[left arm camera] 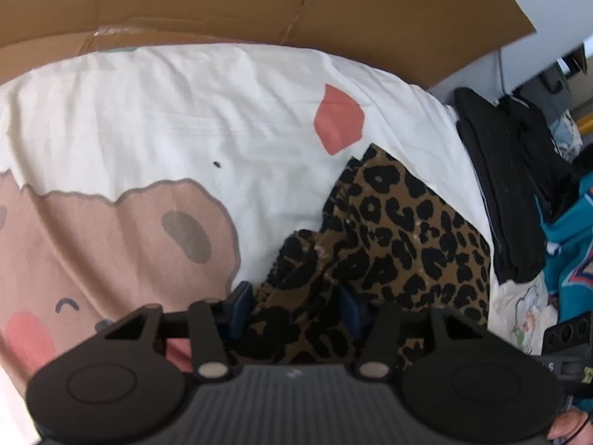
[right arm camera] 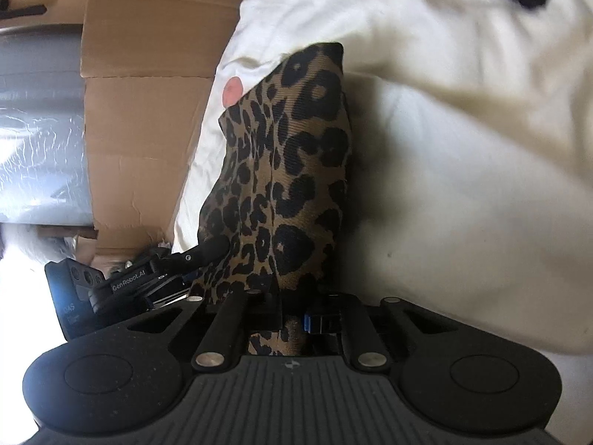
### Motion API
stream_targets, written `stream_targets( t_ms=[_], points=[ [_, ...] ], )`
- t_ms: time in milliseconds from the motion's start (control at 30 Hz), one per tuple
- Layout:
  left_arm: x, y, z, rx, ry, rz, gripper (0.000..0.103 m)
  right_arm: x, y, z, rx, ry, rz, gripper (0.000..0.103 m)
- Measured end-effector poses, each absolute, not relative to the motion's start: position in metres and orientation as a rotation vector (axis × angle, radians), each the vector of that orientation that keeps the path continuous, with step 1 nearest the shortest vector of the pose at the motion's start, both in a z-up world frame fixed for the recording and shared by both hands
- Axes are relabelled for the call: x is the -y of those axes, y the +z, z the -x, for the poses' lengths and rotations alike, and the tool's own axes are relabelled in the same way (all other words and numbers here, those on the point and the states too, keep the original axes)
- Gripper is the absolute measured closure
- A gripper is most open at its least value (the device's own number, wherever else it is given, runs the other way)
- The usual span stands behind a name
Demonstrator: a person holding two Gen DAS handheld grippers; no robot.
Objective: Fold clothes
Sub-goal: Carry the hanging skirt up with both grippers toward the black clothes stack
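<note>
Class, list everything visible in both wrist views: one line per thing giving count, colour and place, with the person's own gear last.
Leopard garment: one, tan with black spots, on the sheet, between both grippers.
Sheet: one, white with a pink cartoon print, under the garment.
Cardboard: one, brown, behind the sheet.
Black clothes: one pile, right of the sheet.
Teal garment: one, far right.
Left gripper: black, jaws apart around leopard cloth.
Right gripper: black, shut on leopard cloth.
</note>
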State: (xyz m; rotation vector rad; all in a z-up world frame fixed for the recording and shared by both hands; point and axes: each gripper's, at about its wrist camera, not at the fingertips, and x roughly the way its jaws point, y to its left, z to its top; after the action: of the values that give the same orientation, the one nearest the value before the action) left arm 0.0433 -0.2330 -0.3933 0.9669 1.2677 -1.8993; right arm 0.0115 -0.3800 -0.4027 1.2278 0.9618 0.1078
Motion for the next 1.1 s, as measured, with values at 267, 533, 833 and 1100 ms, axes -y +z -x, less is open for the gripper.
stream_targets(
  t_ms=[267,533,833,1100],
  points=[
    [0.227,-0.393,-0.046,-1.363,-1.862,-0.952,0.058,0.395,-0.383,-0.023,-0.991,0.075,-1.155,0.096],
    [0.223,-0.388,-0.038,-1.464,-1.784,-1.017,0.063,0.416,-0.374,-0.04,-1.027,0.036,-1.06,0.096],
    [0.229,-0.382,-0.029,-1.329,-1.853,-1.095,0.042,0.426,-0.374,-0.049,-1.046,0.02,-1.051,0.089],
    [0.239,-0.396,-0.021,-1.393,-1.888,-1.102,0.035,0.425,-0.38,-0.041,-1.034,0.034,-1.09,0.075]
  ],
)
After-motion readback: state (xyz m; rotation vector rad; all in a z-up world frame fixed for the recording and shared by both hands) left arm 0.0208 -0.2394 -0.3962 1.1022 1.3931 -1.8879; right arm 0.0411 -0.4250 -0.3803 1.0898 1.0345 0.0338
